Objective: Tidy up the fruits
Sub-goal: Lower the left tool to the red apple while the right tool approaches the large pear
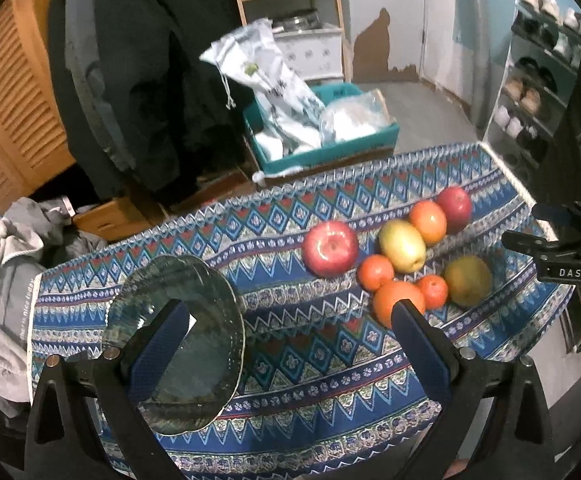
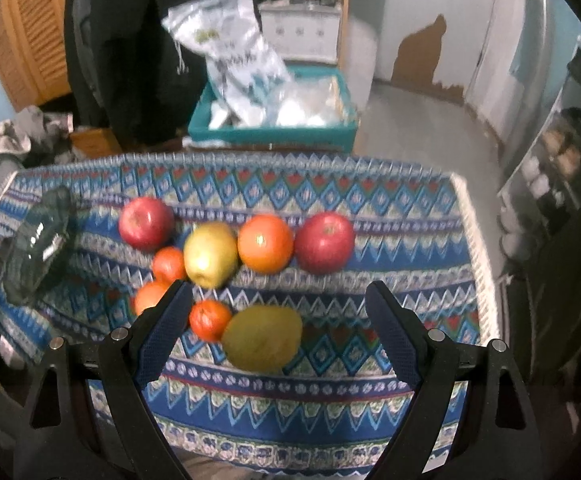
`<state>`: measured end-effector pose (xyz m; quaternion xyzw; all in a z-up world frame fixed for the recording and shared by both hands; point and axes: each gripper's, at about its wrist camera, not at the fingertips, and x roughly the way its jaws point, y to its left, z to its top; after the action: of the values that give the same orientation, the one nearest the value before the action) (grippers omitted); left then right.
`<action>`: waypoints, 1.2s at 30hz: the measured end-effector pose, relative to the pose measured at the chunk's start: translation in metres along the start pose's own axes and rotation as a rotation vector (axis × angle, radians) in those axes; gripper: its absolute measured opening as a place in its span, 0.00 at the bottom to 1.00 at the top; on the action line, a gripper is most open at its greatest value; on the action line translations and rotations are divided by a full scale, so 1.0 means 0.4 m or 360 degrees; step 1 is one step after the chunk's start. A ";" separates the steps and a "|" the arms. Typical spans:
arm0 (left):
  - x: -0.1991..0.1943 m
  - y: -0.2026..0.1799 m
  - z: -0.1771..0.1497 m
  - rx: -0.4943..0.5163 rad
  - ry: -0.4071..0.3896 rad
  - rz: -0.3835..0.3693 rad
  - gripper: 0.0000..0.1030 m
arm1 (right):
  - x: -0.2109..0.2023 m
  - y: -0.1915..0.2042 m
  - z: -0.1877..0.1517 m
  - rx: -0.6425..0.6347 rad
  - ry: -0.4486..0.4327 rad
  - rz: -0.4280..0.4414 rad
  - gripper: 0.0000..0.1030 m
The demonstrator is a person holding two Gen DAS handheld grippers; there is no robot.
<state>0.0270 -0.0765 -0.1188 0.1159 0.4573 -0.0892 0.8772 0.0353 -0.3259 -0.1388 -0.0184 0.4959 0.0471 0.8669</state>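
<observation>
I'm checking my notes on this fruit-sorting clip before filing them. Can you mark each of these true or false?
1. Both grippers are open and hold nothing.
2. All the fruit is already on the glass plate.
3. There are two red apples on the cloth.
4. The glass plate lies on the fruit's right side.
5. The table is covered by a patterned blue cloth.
1. True. The left gripper and right gripper both have their jaws spread wide, nothing between them.
2. False. The glass plate holds no fruit; every piece lies on the cloth.
3. True: one red apple and another.
4. False. It lies to their left.
5. True.
</observation>
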 end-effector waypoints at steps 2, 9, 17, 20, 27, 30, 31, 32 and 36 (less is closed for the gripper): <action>0.020 -0.004 -0.003 0.0012 0.0030 -0.0002 0.99 | 0.022 -0.006 -0.010 0.0003 0.0037 0.0015 0.84; 0.090 -0.001 -0.009 -0.0029 0.0153 -0.0037 0.99 | 0.096 -0.005 -0.041 -0.0008 0.0177 0.0062 0.84; 0.151 -0.011 -0.024 -0.0008 0.0228 -0.0037 0.99 | 0.169 0.021 -0.061 -0.0086 0.0306 0.0087 0.84; 0.174 -0.010 -0.028 -0.0024 0.0263 -0.0050 0.99 | 0.191 0.025 -0.065 -0.0106 0.0336 0.0091 0.84; 0.216 -0.011 -0.040 -0.0023 0.0308 -0.0082 0.99 | 0.251 0.034 -0.082 -0.0140 0.0418 0.0120 0.84; 0.229 -0.011 -0.040 -0.0040 0.0323 -0.0118 0.99 | 0.278 0.037 -0.088 -0.0155 0.0449 0.0130 0.84; 0.232 -0.012 -0.040 -0.0035 0.0321 -0.0120 0.99 | 0.285 0.037 -0.089 -0.0158 0.0458 0.0130 0.84; 0.237 -0.015 -0.040 -0.0027 0.0321 -0.0116 0.99 | 0.294 0.037 -0.090 -0.0161 0.0469 0.0136 0.84; 0.254 -0.026 -0.040 -0.0014 0.0333 -0.0132 0.99 | 0.323 0.049 -0.095 -0.0199 0.0477 0.0156 0.84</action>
<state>0.0691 -0.0871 -0.2125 0.1017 0.5511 -0.1106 0.8208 0.0660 -0.3012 -0.2691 -0.0549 0.6162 0.1167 0.7770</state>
